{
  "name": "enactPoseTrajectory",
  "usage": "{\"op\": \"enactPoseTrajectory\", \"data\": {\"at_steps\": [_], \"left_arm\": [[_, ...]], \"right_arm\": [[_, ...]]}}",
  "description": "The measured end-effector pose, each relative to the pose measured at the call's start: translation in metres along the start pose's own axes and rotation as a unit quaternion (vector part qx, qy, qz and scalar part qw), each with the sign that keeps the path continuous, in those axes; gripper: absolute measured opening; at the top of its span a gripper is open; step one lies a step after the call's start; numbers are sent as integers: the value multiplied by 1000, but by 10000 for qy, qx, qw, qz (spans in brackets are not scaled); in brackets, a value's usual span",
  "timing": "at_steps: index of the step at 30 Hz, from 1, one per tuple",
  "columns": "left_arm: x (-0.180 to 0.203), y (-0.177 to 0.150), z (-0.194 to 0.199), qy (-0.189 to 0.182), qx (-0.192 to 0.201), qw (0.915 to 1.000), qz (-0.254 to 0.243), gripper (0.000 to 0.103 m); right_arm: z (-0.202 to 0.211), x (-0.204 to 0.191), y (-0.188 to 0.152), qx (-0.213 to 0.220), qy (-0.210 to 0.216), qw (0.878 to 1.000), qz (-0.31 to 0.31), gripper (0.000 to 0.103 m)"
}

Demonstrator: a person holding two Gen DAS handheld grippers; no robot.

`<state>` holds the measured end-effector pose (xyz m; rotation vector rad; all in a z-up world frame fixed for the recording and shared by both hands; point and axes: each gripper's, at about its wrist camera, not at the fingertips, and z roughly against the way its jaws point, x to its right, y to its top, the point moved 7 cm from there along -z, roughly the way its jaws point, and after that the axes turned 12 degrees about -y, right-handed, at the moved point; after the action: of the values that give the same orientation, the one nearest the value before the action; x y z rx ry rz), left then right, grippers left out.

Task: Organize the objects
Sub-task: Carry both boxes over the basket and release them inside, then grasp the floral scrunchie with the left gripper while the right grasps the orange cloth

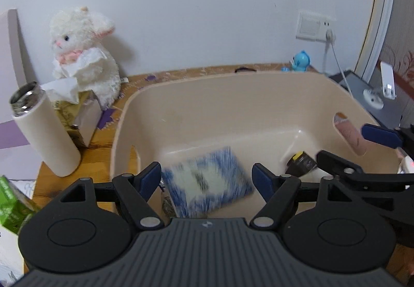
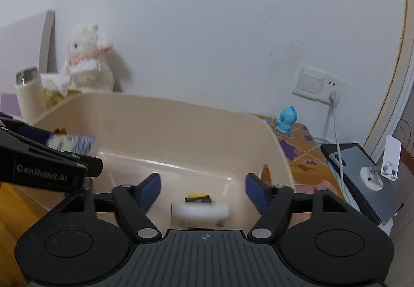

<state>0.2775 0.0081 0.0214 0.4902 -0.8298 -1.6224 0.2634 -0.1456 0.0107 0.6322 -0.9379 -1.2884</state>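
Here both grippers, left (image 1: 205, 178) and right (image 2: 203, 186), hang spread and empty over the beige bin (image 1: 258, 85); a blurred blue-white pack (image 1: 209, 183) sits below the left one, seemingly just dropped. A small box (image 2: 199, 210) lies under the right. Bottle (image 1: 44, 131) and plush rabbit (image 1: 85, 54) stand outside, left, nothing blocking.

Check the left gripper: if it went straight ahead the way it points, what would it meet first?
Most likely the blue-and-white packet, blurred, between the open jaws of the left gripper inside the beige bin. Depth is unclear; past it lies the bin's floor.
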Motion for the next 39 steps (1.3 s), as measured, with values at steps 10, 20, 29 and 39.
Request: {"op": "enactPoseTrajectory", "data": {"at_steps": [10, 20, 29, 39], "left_arm": [[8, -13, 58, 113, 313, 9989, -316, 93], [12, -62, 72, -34, 153, 9993, -330, 95], [12, -107, 49, -17, -379, 9978, -546, 95], [17, -119, 29, -112, -483, 9973, -547, 94]], "right_arm": [[60, 24, -9, 385, 51, 9991, -149, 91], [79, 5, -56, -3, 178, 9994, 295, 102], [63, -17, -102, -688, 554, 9953, 409, 102], [33, -30, -130, -1238, 472, 9904, 385, 102]]}}
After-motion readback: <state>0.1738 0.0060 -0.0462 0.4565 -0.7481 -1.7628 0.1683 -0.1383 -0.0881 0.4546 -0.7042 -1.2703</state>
